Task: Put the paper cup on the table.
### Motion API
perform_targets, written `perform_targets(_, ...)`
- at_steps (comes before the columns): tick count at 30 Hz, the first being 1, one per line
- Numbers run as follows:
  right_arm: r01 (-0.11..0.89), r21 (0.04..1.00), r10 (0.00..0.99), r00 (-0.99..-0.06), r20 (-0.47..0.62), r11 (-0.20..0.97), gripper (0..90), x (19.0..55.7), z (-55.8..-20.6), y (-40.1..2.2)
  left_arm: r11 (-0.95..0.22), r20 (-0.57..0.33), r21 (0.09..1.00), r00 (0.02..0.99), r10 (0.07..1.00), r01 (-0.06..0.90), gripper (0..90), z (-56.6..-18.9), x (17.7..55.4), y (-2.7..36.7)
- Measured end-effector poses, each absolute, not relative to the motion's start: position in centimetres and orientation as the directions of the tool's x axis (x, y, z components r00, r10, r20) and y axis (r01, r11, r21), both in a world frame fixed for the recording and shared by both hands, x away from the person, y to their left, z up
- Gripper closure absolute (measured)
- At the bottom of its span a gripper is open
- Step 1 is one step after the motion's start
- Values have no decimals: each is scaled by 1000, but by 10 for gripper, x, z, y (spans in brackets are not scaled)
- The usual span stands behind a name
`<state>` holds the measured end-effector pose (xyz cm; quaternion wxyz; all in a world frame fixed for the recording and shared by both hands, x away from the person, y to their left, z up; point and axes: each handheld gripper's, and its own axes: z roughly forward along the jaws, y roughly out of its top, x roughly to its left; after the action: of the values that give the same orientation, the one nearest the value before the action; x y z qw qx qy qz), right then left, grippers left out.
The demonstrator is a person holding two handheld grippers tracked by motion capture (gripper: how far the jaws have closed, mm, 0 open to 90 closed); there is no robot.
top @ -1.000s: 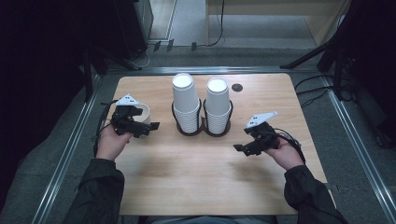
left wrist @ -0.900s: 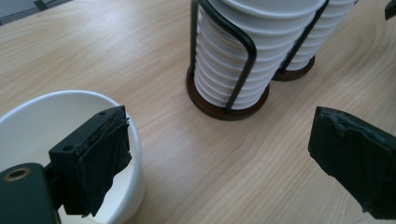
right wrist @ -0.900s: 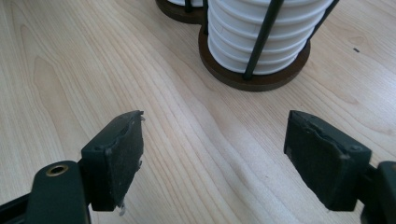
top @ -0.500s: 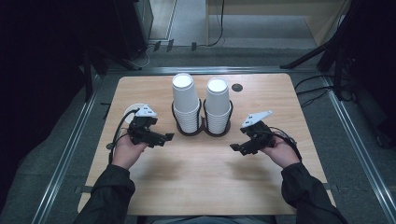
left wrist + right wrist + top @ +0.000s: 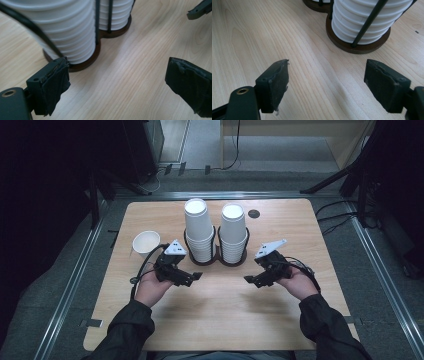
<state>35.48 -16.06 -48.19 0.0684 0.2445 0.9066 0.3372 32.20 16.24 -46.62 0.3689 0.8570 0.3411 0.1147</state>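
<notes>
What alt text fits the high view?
A person holds an open black hand-held gripper in each hand, left and right, above a light wooden table, before two stacks of white paper cups in a dark twin-ring holder. A single white paper cup stands at left.

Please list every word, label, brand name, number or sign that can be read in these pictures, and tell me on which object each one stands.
There is none to read: no printed text shows on anything.
The two stacks of white paper cups are plain.
The single paper cup is plain.
The dark cup holder carries no mark.
The wooden table shows wood grain, no label.
The left gripper and right gripper, both open, bear no lettering.
</notes>
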Motion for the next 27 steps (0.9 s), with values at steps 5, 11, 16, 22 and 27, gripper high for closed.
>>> perform_targets(5,398,643,488,-872,43,654,201,354,-483,-158,-506,-68,707,759,647,494,55,-469,322,150)
perform_targets(11,389,639,475,-879,42,663,200,353,-486,-156,-507,-68,715,770,635,482,56,-474,321,134)
perform_targets(16,391,631,473,-880,43,670,200,351,-488,-154,-536,-74,706,800,595,463,56,-478,321,116)
perform_targets(22,390,638,474,-879,44,664,200,347,-488,-156,-536,-90,714,818,568,450,56,-478,322,107)
perform_targets(27,387,637,471,-881,43,667,200,343,-489,-157,-563,-71,702,829,555,436,57,-474,322,99)
